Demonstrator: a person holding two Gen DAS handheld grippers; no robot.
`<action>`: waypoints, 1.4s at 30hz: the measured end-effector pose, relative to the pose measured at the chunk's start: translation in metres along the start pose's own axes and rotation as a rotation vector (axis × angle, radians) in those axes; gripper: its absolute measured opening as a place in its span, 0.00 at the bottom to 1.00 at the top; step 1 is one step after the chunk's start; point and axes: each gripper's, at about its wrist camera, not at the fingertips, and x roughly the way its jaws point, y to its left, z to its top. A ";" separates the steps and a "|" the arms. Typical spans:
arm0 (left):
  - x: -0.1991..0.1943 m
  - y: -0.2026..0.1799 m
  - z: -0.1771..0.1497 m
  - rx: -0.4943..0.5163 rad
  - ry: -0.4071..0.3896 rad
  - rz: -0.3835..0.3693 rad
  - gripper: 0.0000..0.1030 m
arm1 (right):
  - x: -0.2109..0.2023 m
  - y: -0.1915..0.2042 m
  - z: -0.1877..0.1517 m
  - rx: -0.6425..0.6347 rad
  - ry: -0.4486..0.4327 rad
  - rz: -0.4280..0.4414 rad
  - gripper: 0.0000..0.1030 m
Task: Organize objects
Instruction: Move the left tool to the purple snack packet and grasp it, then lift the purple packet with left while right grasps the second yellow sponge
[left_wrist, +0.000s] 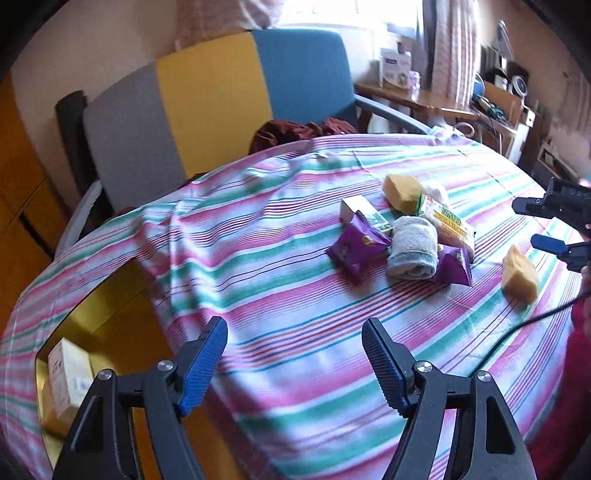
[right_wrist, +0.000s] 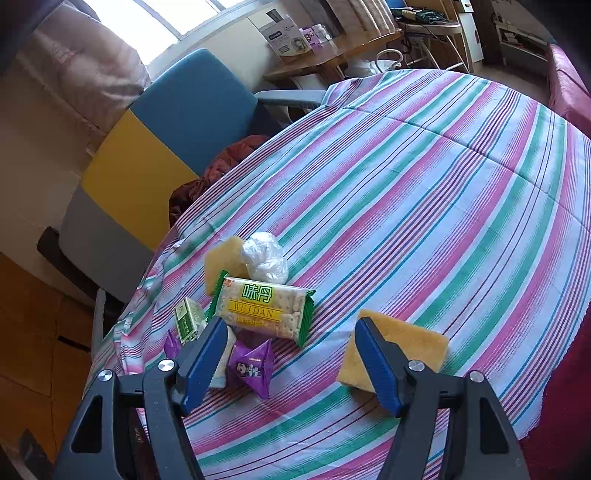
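A small heap lies on the striped tablecloth (left_wrist: 295, 280): a green-and-white cracker packet (right_wrist: 262, 308), a rolled grey sock (left_wrist: 412, 251), two purple snack packets (left_wrist: 356, 251) (right_wrist: 251, 365), a small green box (right_wrist: 188, 319), a crumpled white plastic bag (right_wrist: 266, 256) and a yellow sponge (right_wrist: 223, 258). A second yellow sponge (right_wrist: 406, 343) lies apart, to the right of the heap. My right gripper (right_wrist: 291, 326) hovers open over the heap's near side, and that sponge shows just past its right finger. My left gripper (left_wrist: 293, 328) is open over bare cloth, short of the heap. The right gripper (left_wrist: 524, 223) shows at the left wrist view's right edge.
A chair (left_wrist: 207, 107) with a grey, yellow and blue back stands behind the table, dark red cloth (left_wrist: 295, 131) on its seat. A wooden side table (right_wrist: 332, 48) with boxes is beyond. A pale box (left_wrist: 70, 373) lies low past the table's left edge. A black cable (left_wrist: 517, 328) crosses the cloth.
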 end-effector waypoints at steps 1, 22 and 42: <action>0.007 -0.004 0.005 0.018 0.006 -0.002 0.74 | 0.000 0.001 0.000 -0.001 0.004 0.007 0.71; 0.109 -0.047 0.062 0.293 0.029 -0.130 0.72 | 0.011 0.000 -0.004 0.006 0.106 0.082 0.71; 0.077 -0.043 0.044 0.125 0.051 -0.200 0.37 | -0.005 -0.041 0.014 0.138 -0.011 -0.096 0.71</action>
